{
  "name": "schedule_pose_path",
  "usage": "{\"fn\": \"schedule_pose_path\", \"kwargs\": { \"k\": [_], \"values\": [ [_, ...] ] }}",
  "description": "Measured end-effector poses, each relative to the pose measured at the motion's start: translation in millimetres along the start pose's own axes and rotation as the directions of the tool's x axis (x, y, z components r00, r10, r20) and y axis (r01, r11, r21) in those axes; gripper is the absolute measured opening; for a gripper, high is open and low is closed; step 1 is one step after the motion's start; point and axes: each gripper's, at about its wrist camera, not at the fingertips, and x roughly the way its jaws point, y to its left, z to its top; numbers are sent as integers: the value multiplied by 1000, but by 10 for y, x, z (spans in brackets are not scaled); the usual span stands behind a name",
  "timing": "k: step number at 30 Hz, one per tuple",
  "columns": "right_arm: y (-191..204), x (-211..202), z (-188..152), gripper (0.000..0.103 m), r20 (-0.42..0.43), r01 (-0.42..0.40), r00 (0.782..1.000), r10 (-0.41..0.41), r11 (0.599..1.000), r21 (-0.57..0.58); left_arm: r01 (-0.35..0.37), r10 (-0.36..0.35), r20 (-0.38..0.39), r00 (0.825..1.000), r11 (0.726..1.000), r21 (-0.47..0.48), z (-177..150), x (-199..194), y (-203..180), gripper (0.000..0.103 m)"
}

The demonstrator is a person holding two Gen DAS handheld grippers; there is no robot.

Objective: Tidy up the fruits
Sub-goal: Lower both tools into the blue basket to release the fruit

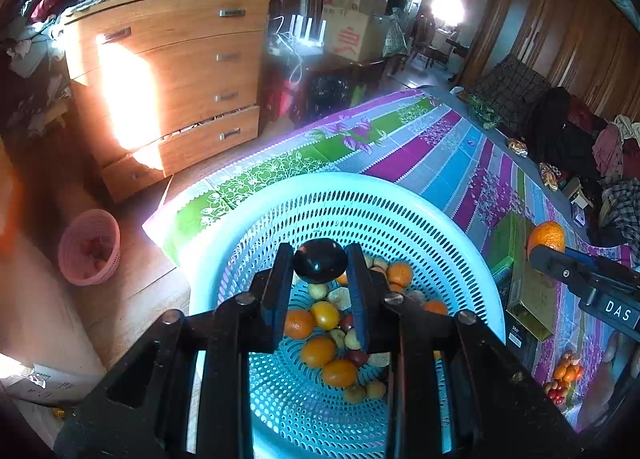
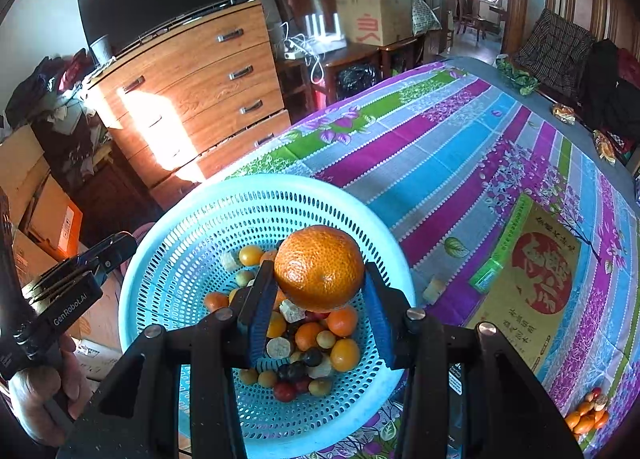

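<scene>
A light blue perforated basket (image 1: 400, 203) (image 2: 192, 211) sits on the striped bedspread and holds several small fruits: oranges, yellow and dark red ones. In the left wrist view my left gripper (image 1: 320, 263) is shut on a small dark plum (image 1: 319, 261), held above the basket. My right gripper (image 2: 320, 271) is shut on a large orange (image 2: 319, 267), also over the basket. That orange (image 1: 546, 236) and the right gripper's arm show at the right edge of the left wrist view. The left gripper's body (image 2: 76, 283) and a hand appear at the left of the right wrist view.
A colourful bedspread (image 2: 440, 147) covers the bed. A flat yellow-green box (image 2: 532, 279) lies right of the basket, with a small fruit pile (image 2: 586, 413) near the bed's front corner. A wooden dresser (image 1: 180, 79) stands beyond; a pink basket (image 1: 90, 247) sits on the floor.
</scene>
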Motion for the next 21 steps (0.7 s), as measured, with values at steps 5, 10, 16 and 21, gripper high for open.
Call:
{"fn": "schedule_pose_path", "kwargs": {
  "k": [5, 10, 16, 21],
  "values": [
    [28, 71, -5, 47, -20, 1, 1000, -1, 1000, -2, 2, -2, -26, 1000, 1000, -4, 8, 62, 57, 27],
    [38, 112, 3, 47, -32, -2, 999, 2, 1000, -2, 10, -10, -42, 999, 1000, 1, 9, 93, 67, 27],
    [55, 142, 4, 47, -42, -6, 999, 6, 1000, -6, 15, -14, -51, 999, 1000, 7, -2, 112, 59, 27],
    [46, 165, -8, 47, -50, -8, 999, 8, 1000, -2, 16, -15, -64, 998, 1000, 13, -15, 141, 54, 27]
  ]
}}
